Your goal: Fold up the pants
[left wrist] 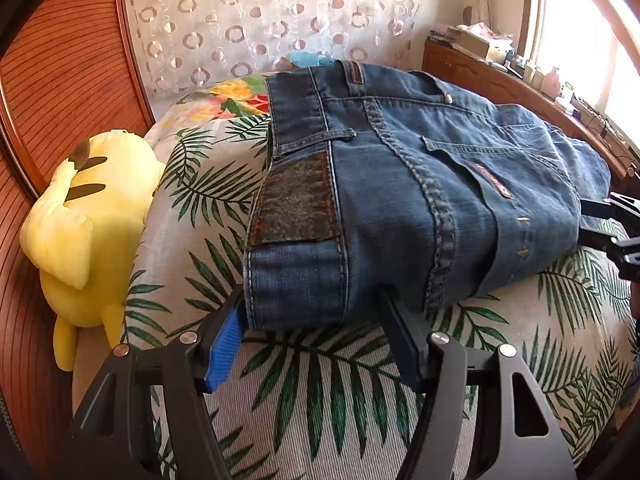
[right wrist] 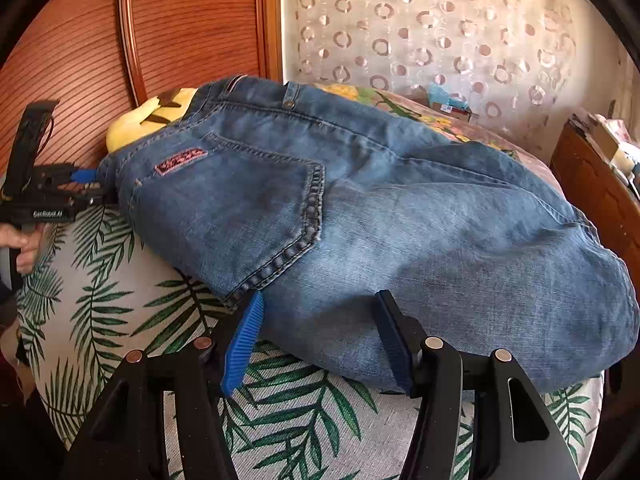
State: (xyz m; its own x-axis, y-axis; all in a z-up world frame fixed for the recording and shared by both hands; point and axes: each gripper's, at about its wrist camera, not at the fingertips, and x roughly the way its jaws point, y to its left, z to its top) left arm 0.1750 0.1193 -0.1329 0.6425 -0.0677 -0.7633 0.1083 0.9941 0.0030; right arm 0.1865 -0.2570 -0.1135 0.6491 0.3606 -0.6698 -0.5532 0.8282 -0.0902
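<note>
Blue denim pants [left wrist: 400,184] lie folded in a thick bundle on a bed with a palm-leaf cover [left wrist: 320,380]. In the left wrist view the waistband with a dark leather patch faces me. My left gripper [left wrist: 316,320] is open, its blue-padded fingers either side of the waistband's near edge. In the right wrist view the pants [right wrist: 380,220] show a back pocket with a pink label. My right gripper [right wrist: 320,320] is open, its fingers straddling the bundle's near edge. The left gripper also shows at the far left there [right wrist: 90,186], at the waistband end.
A yellow plush toy [left wrist: 80,232] lies left of the pants against the wooden headboard [left wrist: 60,80]. A floral pillow [left wrist: 224,100] sits behind the pants. A cluttered wooden sideboard [left wrist: 500,68] runs along the right under a window. A patterned curtain hangs behind.
</note>
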